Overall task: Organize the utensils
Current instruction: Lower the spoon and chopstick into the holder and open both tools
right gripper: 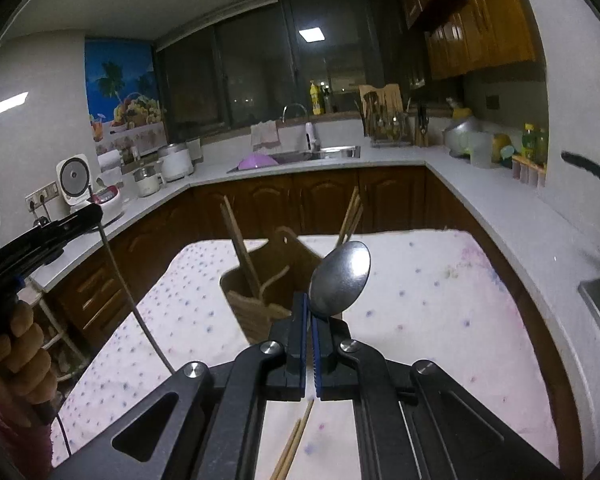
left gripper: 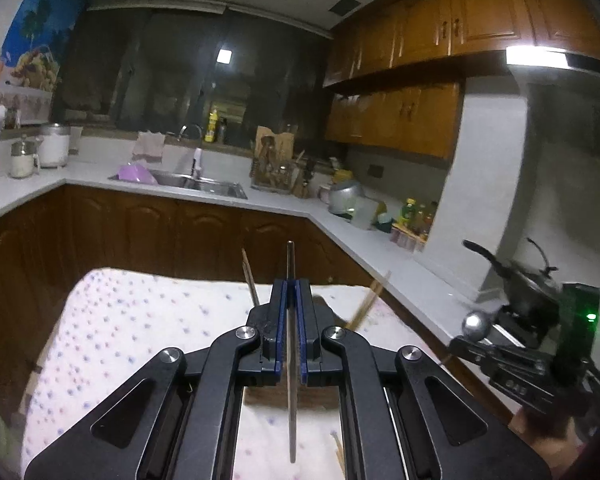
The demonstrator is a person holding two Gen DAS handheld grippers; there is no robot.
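Note:
My left gripper (left gripper: 291, 286) is shut on a thin metal utensil handle (left gripper: 291, 360) that stands edge-on between the pads, held above the table. It also shows in the right wrist view (right gripper: 94, 216), with the thin utensil (right gripper: 124, 280) hanging from it. My right gripper (right gripper: 310, 300) is shut on a metal spoon (right gripper: 340, 276), bowl upward, just in front of a wooden utensil holder (right gripper: 256, 300) with chopsticks (right gripper: 240, 248) standing in it. My right gripper appears in the left wrist view (left gripper: 476, 326).
The table has a white dotted cloth (right gripper: 420, 300). Loose chopsticks (right gripper: 296, 444) lie on it near me. Kitchen counters (right gripper: 500, 204) run behind and to the right, with a sink (right gripper: 320, 154), a cutlery rack (right gripper: 384, 120) and a rice cooker (right gripper: 76, 180).

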